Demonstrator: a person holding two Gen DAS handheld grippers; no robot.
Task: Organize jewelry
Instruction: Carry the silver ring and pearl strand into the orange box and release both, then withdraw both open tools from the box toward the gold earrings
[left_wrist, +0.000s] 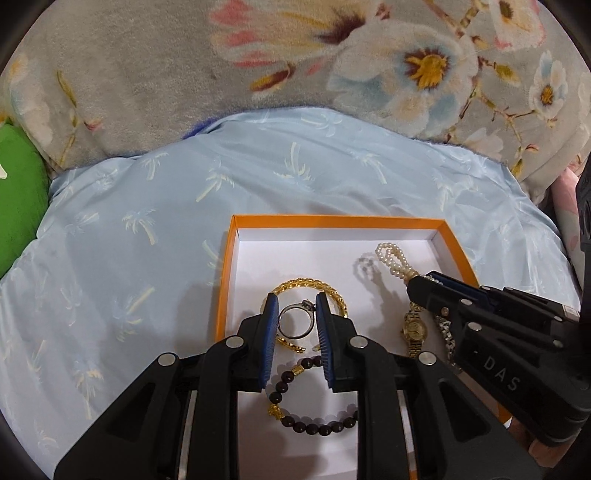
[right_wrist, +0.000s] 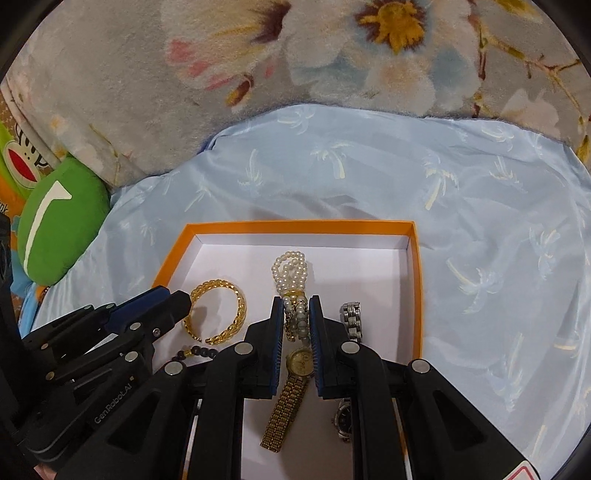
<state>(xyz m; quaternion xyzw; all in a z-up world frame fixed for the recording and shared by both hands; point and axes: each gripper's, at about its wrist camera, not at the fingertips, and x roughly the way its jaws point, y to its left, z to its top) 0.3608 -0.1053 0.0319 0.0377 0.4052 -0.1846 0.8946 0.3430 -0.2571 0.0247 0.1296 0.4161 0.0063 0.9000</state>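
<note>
An orange box (left_wrist: 226, 280) with a white floor lies on the blue cloth and holds the jewelry. My left gripper (left_wrist: 296, 306) is shut on a silver ring (left_wrist: 293, 321), above a gold bangle (left_wrist: 295, 286) and a dark bead bracelet (left_wrist: 314, 428). My right gripper (right_wrist: 296, 308) is shut on the pearl bracelet (right_wrist: 291, 267), held over the box (right_wrist: 415, 280). A gold watch (right_wrist: 291, 391) and a silver watch (right_wrist: 351, 321) lie under and beside it. The gold bangle (right_wrist: 221, 310) sits left of it.
A light blue cloth (left_wrist: 129, 258) with a palm print covers the bed. A floral grey blanket (left_wrist: 147, 74) lies behind it. A green plush toy (right_wrist: 59, 218) sits at the left edge.
</note>
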